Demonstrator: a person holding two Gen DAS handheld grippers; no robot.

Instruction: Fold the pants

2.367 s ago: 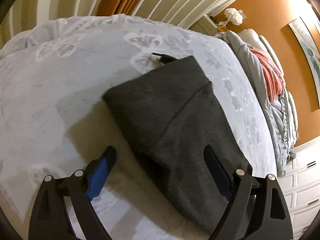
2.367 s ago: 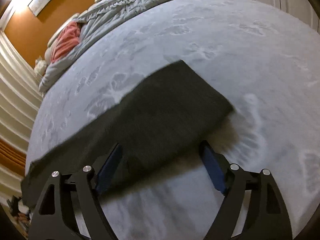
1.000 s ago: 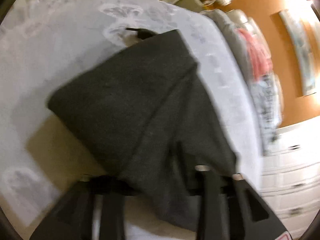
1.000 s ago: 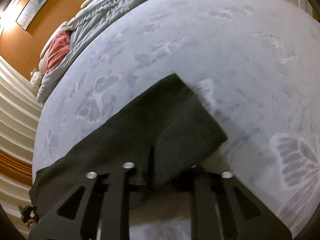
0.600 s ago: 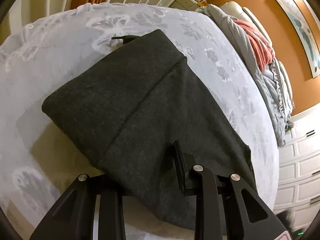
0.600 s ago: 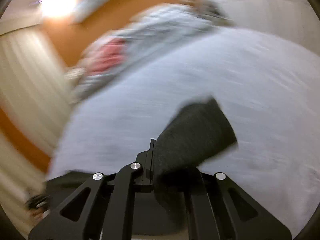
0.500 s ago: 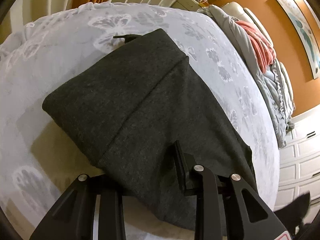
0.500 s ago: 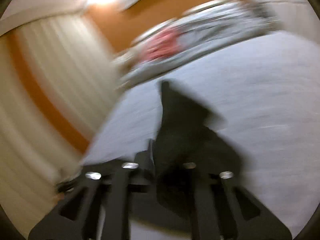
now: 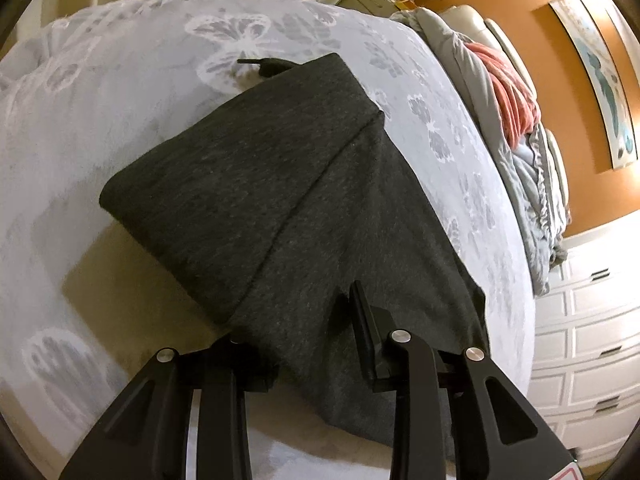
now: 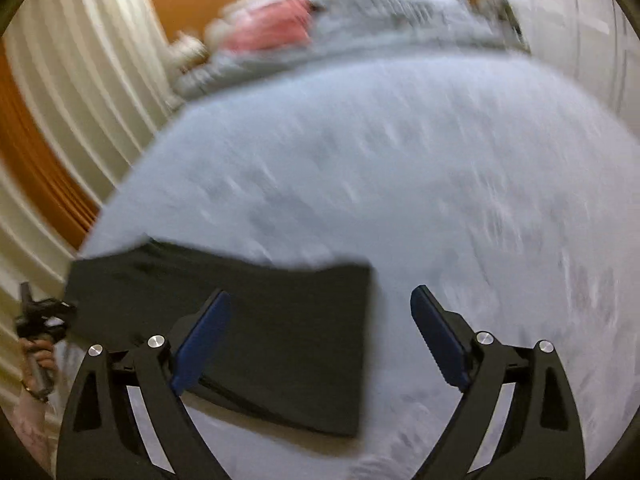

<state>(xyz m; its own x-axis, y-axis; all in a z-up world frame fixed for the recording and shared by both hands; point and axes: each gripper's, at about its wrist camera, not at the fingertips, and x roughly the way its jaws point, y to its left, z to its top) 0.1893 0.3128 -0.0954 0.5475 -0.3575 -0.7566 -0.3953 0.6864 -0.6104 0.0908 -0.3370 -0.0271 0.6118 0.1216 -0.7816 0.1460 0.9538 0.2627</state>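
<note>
Dark grey pants [image 9: 260,184] lie folded on a pale bedspread [image 9: 120,92] printed with butterflies. My left gripper [image 9: 296,320] is shut on the pants' near edge. One finger [image 9: 362,320] rests on top of the cloth and the other is hidden under it. In the blurred right wrist view the pants [image 10: 280,360] lie flat as a doubled rectangle. My right gripper [image 10: 320,332] hangs above them with its jaws opening wide. Its blue pads [image 10: 204,336] touch nothing and hold nothing.
A heap of grey bedding with a pink blanket [image 9: 516,120] lies at the head of the bed. White drawers [image 9: 592,340] stand beyond the bed's right side. Cream curtains [image 10: 80,100] hang to the left. A person's hand [image 10: 36,356] shows at the far left.
My right gripper carried the pants' leg end across, let it go and spread wide. My left gripper closed on the near edge and has held still since.
</note>
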